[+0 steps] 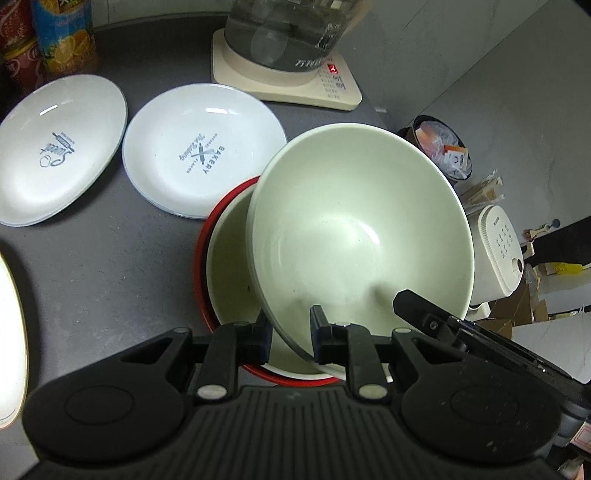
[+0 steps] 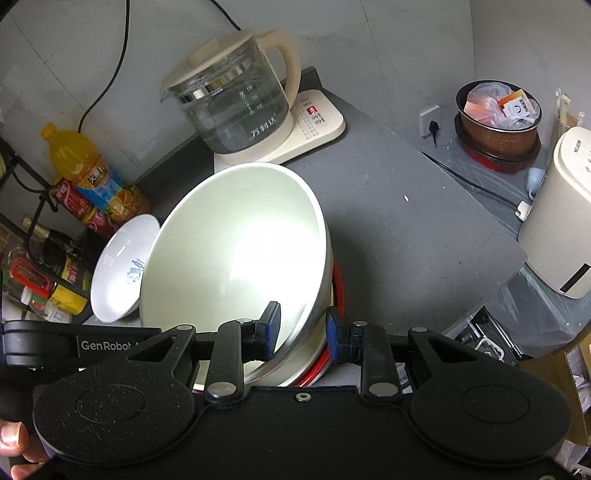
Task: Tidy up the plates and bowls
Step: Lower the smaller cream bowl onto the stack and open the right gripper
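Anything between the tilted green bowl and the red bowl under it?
Nothing visible. The green bowl, tilted with both grippers straddling its rim, hangs right over the red bowl, which shows only a pale inside.

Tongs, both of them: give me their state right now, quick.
Left tongs: straddling the pale green bowl's rim, gaps visible, grip cannot be told.
Right tongs: astride the same bowl's rim, not closed on it.

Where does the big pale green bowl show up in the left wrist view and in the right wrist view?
Left wrist: the big pale green ceramic bowl sits centre-right, tilted, over the red-rimmed dish.
Right wrist: the bowl sits centre-left, tilted.
Shared landmark: the glass electric kettle behind it.
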